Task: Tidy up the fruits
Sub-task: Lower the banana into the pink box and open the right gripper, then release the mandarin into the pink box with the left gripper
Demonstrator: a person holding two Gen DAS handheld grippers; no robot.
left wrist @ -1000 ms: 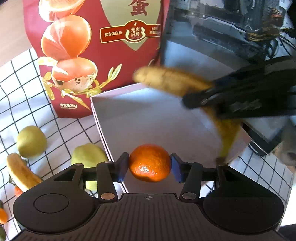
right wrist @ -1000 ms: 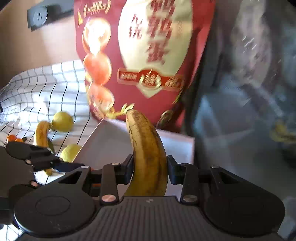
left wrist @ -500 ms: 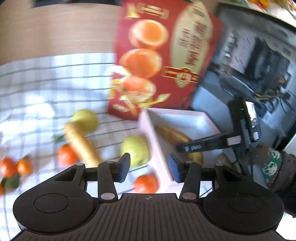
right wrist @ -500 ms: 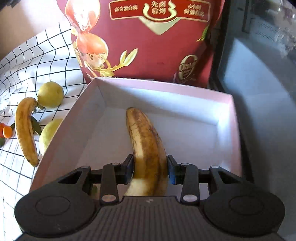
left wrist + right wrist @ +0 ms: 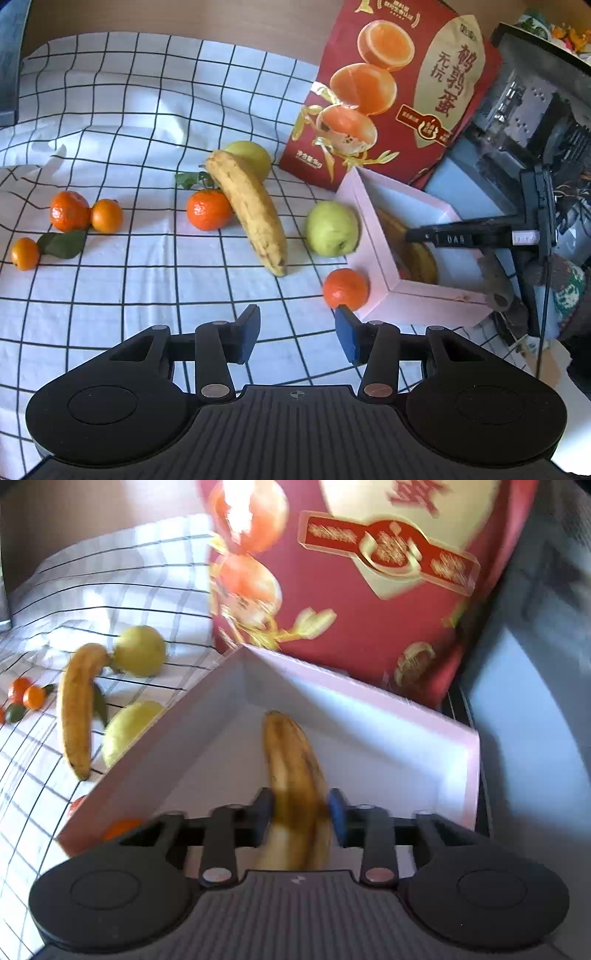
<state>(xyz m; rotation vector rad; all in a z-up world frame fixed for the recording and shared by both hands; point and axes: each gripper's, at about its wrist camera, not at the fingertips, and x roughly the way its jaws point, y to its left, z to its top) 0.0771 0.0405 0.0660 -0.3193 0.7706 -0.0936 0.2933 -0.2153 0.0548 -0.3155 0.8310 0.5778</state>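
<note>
My right gripper (image 5: 300, 812) reaches into the pink box (image 5: 369, 690), its jaws closing with the pads pressed on a brown-spotted banana (image 5: 291, 760) that lies along the box floor. In the left wrist view the same banana (image 5: 417, 254) shows in the box (image 5: 373, 236) under the right gripper's fingers (image 5: 461, 238). My left gripper (image 5: 297, 334) hovers over the checked cloth with nothing between its closing jaws. An orange (image 5: 345, 288) sits on the cloth against the box's outer wall, just beyond the left gripper's right fingertip.
On the cloth lie a second banana (image 5: 251, 206), a green fruit (image 5: 332, 229), a yellow fruit (image 5: 251, 155) and several small oranges (image 5: 208, 209) toward the left. A tall red bag (image 5: 399, 96) stands behind the box. Dark equipment crowds the right edge.
The left gripper let go of the orange, which now lies outside the box, and swung back left over the cloth. The right gripper lowered the banana into the box.
</note>
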